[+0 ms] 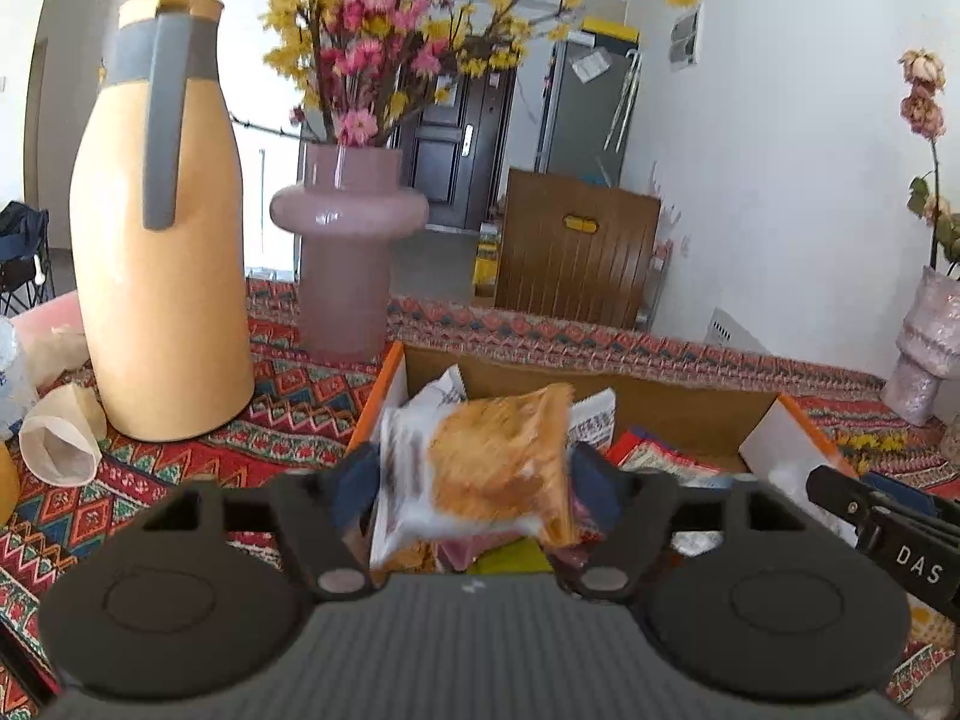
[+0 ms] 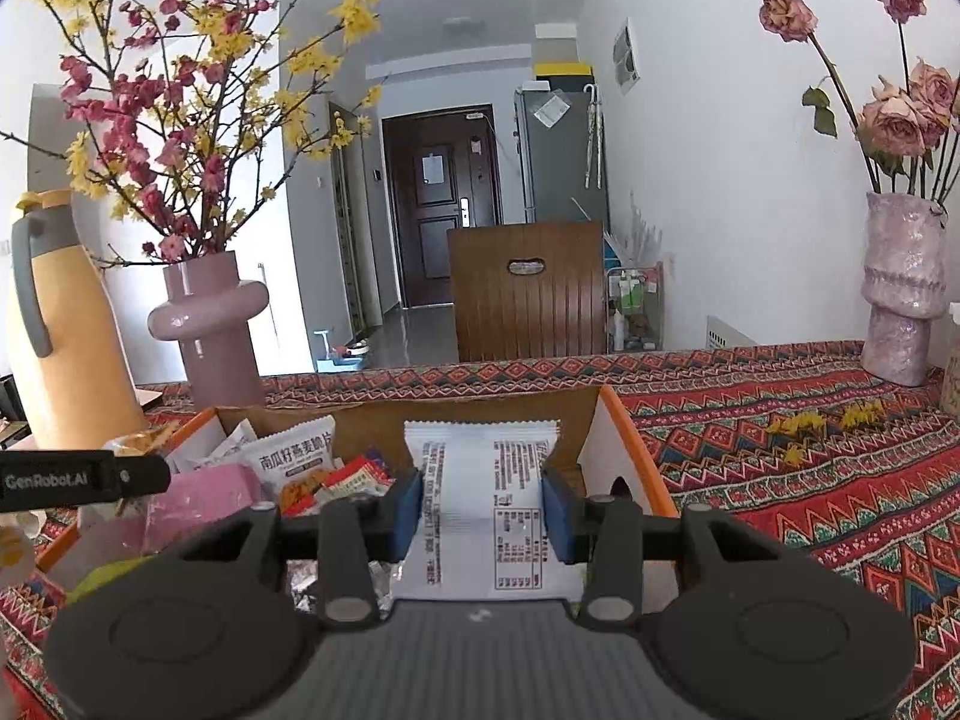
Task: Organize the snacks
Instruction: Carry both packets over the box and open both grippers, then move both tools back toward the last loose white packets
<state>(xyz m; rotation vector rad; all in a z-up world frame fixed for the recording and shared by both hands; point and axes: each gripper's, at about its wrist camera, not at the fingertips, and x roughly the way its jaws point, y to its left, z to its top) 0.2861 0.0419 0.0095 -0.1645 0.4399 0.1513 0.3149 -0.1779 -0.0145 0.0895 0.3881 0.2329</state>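
The left gripper [image 1: 480, 480] had its blue-padded jaws spread wide, and a blurred orange-and-white snack packet [image 1: 486, 468] sat between them over the open cardboard box with orange edges [image 1: 390, 384]; the pads did not appear to press on it, though the blur made contact hard to judge. The right gripper [image 2: 480, 504] was clamped on a white plastic snack packet printed with black text [image 2: 480, 480], its blue pads [image 2: 408, 507] pressing both long sides, the packet held upright above the same box near its right wall. Inside the box lay other wrapped snacks, among them a white pouch with dark characters [image 2: 294, 459] and a pink packet [image 2: 204, 492]. The box rested on a red patterned tablecloth [image 2: 780, 480]. Beyond it stood a mauve glass vase of pink and yellow blossom branches [image 1: 351, 258] and, to its left, a tall yellow thermos jug with a grey handle [image 1: 162, 276]. At the far right stood a pale textured vase of dried roses [image 2: 900, 294].
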